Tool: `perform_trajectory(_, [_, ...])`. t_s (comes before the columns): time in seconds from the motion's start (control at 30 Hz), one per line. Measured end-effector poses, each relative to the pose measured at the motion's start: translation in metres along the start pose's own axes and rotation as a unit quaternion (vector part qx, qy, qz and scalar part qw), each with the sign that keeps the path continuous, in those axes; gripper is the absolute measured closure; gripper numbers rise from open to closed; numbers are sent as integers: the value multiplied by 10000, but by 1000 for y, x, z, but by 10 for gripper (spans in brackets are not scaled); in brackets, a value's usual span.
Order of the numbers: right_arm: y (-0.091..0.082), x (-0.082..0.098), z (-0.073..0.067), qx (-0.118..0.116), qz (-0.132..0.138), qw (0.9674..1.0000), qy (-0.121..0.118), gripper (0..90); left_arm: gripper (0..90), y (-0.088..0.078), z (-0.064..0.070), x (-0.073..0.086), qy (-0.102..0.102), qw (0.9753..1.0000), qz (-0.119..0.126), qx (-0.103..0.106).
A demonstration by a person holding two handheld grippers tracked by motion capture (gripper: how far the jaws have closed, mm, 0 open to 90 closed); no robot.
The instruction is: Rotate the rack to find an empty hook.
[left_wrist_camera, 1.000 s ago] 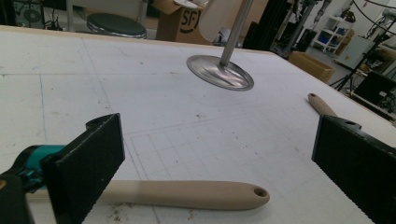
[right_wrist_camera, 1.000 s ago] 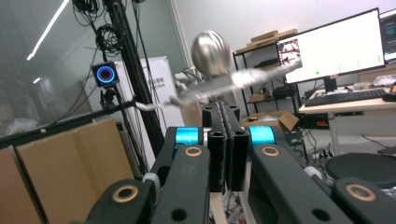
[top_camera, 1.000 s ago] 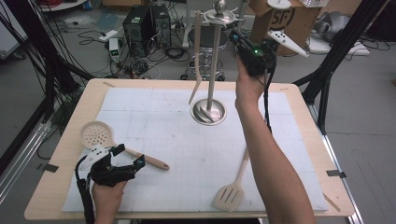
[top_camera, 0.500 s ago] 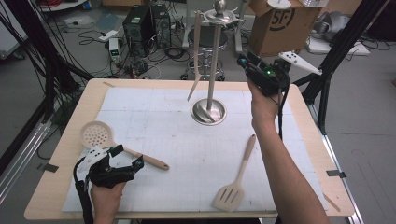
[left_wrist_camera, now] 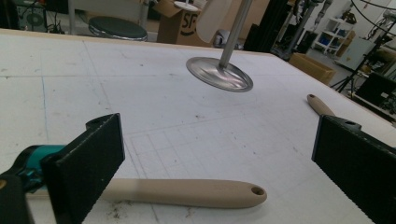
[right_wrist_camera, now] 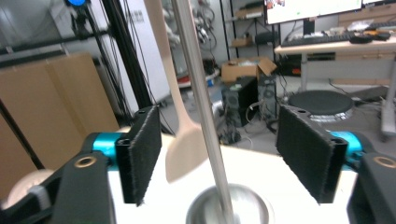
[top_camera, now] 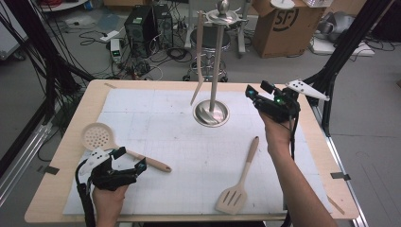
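currently, the right gripper [top_camera: 255, 92] is held above the far right part of the counter [top_camera: 71, 142], just right of the metal stand [top_camera: 211, 112], and its jaws are spread with nothing between them; they have just been opening. seen along the right gripper view, the stand's pole and a pale spatula [right_wrist_camera: 180, 135] hung on it lie ahead of the open jaws, apart from the pads. the hung spatula is seen in the high view to the left of the pole, its blade just above the round base. the left gripper [top_camera: 130, 158] is rested low at the near left of the counter, jaws spread wide, and the handle of the skimmer spoon [top_camera: 101, 138] is laid on the counter between them without being pinched. a slotted turner [top_camera: 239, 182] is laid flat on the white mat, near the right forearm, well apart from both grippers.
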State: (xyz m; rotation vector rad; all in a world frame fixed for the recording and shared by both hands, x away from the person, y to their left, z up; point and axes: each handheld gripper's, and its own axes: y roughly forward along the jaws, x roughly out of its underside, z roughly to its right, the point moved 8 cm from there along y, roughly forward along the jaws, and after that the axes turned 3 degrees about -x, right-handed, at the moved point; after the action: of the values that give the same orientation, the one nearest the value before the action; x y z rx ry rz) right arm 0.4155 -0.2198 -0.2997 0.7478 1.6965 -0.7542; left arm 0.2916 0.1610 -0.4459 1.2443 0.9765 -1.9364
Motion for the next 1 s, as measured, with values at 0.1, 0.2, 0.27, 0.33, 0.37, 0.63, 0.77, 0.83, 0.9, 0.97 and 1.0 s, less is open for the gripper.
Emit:
perform_trajectory(0.1, [-6, 11, -1, 7, -127, 9999, -37, 267, 30, 0, 0, 0, 9, 10000, 10, 0])
perform_trajectory(0.2, [-11, 24, 2, 12, -294, 9995, 111, 248, 30, 1, 1, 0, 36, 10000, -16, 9])
perform_trajectory(0.27, [-12, 34, 4, 43, -455, 9988, 153, 223, 30, 1, 2, 1, 38, 10000, -19, 4])
perform_trajectory(0.33, [-13, 44, 4, 36, -594, 9982, 124, 207, 30, 2, 3, 1, 37, 10000, -28, 7])
perform_trajectory(0.37, [-14, 47, 3, 31, -635, 9979, 132, 206, 30, 2, 3, 1, 40, 10000, -27, 6])
perform_trajectory(0.63, [-23, 76, 5, -24, -821, 9963, 249, 187, 30, 2, 2, 1, 40, 10000, -33, -7])
perform_trajectory(0.77, [-30, 91, 9, -14, -948, 9950, 304, 179, 30, 2, 2, 2, 53, 10000, -46, -6])
perform_trajectory(0.83, [-34, 99, 11, 24, -1025, 9942, 332, 179, 30, 2, 3, 2, 43, 10000, -50, 3])
perform_trajectory(0.9, [-38, 107, 15, 72, -1101, 9933, 349, 179, 30, 4, 3, 3, 56, 10000, -70, 8])
perform_trajectory(0.97, [-42, 115, 17, 90, -1157, 9924, 398, 180, 30, 4, 4, 3, 84, 9999, -86, -4])
perform_trajectory(1.0, [-44, 120, 18, 110, -1197, 9917, 464, 180, 30, 5, 5, 3, 79, 9999, -85, 8])
